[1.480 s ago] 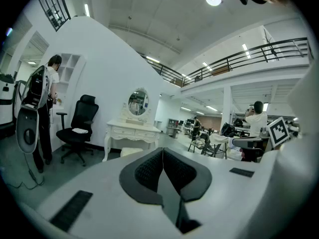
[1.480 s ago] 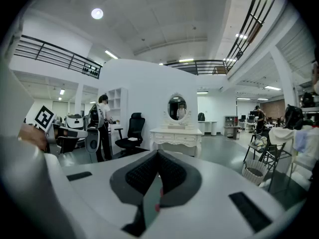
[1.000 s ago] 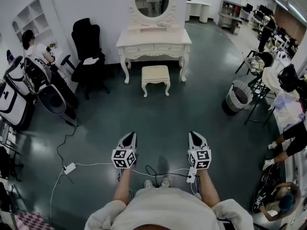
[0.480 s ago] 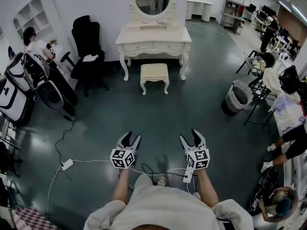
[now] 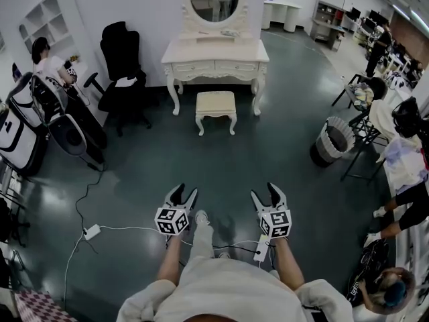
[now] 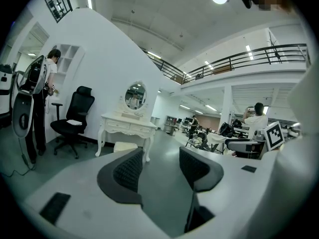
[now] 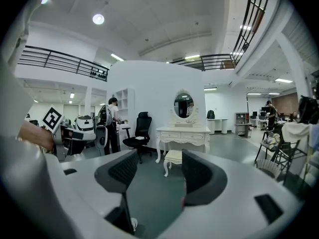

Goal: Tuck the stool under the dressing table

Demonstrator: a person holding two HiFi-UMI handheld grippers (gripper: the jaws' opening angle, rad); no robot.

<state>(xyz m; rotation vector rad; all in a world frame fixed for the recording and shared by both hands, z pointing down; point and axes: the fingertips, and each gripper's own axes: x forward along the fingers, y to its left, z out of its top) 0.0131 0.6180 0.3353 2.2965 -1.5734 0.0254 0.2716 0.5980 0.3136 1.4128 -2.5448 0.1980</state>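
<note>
A cream cushioned stool with curved white legs stands on the dark floor just in front of the white dressing table, which has an oval mirror. The stool is outside the table's leg space. My left gripper and right gripper are both open and empty, held side by side well short of the stool. In the left gripper view the table and stool lie far ahead, beyond the left gripper. The right gripper frames the stool between its jaws at a distance.
A black office chair stands left of the table. A grey mesh waste bin is at the right. White cables and a power strip lie on the floor near my feet. People and equipment line both sides of the room.
Both grippers opened from shut to open about a second ago. I have stepped forward, one foot now showing between the grippers; the stool has not moved.
</note>
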